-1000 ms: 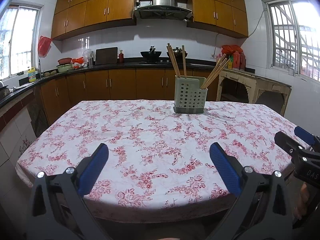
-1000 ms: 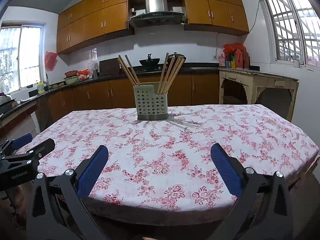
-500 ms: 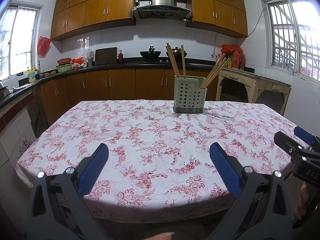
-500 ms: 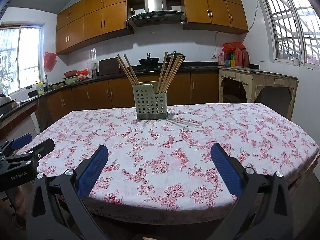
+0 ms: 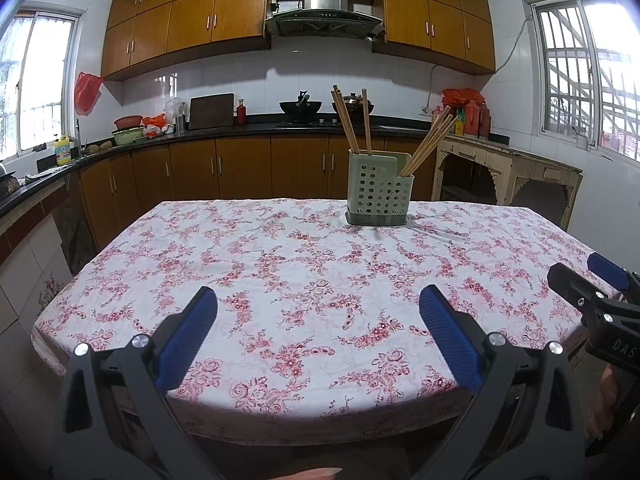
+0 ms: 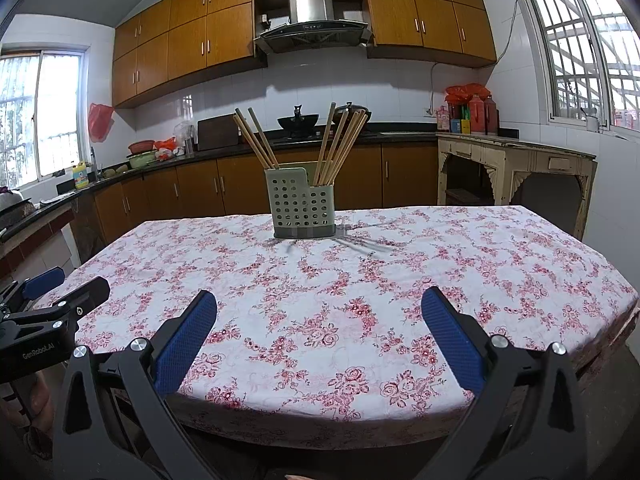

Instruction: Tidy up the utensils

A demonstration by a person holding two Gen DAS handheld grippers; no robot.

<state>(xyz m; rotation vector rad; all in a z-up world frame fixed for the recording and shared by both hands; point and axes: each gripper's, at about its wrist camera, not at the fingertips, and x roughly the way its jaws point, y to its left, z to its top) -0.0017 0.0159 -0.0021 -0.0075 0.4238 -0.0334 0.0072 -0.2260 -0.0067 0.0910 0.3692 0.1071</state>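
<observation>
Blue-padded left gripper (image 5: 318, 334) and right gripper (image 6: 320, 334): jaws wide apart, empty, at the near table edge. Ahead, well apart: green holder (image 6: 300, 208), chopsticks (image 6: 340, 146) upright in both compartments. Sorted already, or awaiting re-sorting; stage undetermined.

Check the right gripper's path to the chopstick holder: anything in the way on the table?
Nothing visible. The right gripper is open at the near table edge, and only bare floral tablecloth lies between it and the chopstick holder at the far side. The left gripper sits off to the side.
</observation>
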